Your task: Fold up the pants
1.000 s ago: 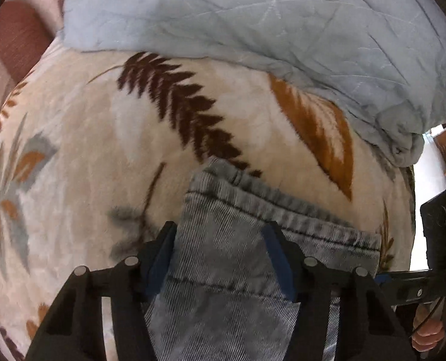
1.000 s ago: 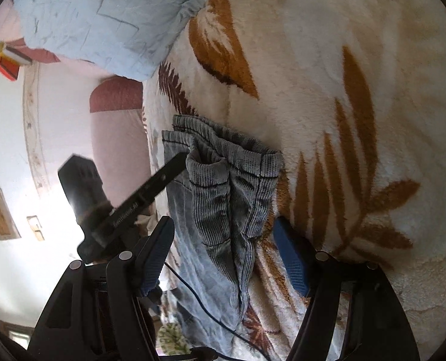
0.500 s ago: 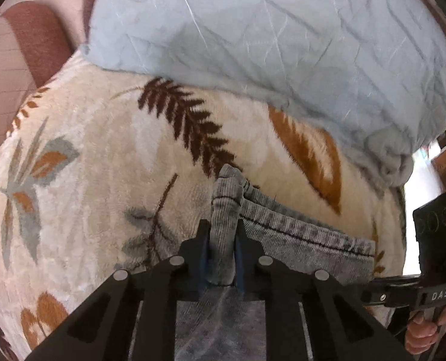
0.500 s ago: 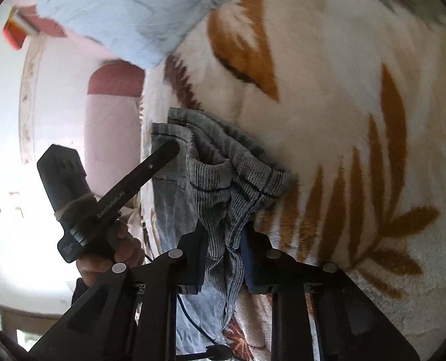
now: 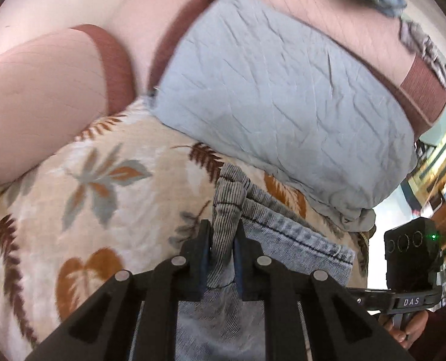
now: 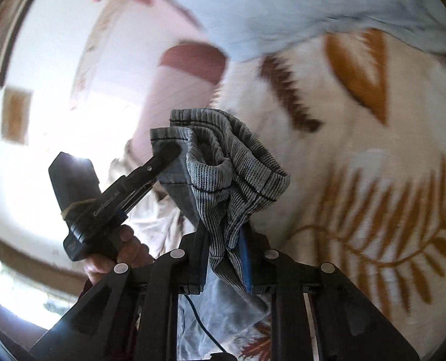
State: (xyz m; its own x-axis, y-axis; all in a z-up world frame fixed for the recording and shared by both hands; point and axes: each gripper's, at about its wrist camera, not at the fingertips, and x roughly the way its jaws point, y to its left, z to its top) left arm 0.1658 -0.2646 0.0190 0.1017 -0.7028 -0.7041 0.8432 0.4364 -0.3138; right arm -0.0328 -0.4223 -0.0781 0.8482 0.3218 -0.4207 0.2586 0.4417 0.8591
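Observation:
Grey-blue denim pants hang by one end above a cream blanket with leaf prints. My left gripper is shut on a bunched fold of the hem at one corner. In the right wrist view the same pants are gathered in ribbed folds, and my right gripper is shut on the other corner. The left gripper, held by a hand, shows at the left of that view, clamped on the cloth edge. The rest of the pants hangs below both grippers, out of sight.
A crumpled pale blue quilt lies across the blanket behind the pants. Pink and maroon cushions rise at the back left. The right gripper's black body sits at the right edge of the left wrist view.
Both grippers went from open around the hem to shut on it, bunching the cloth. Both then rose and tilted, lifting the pants off the blanket.

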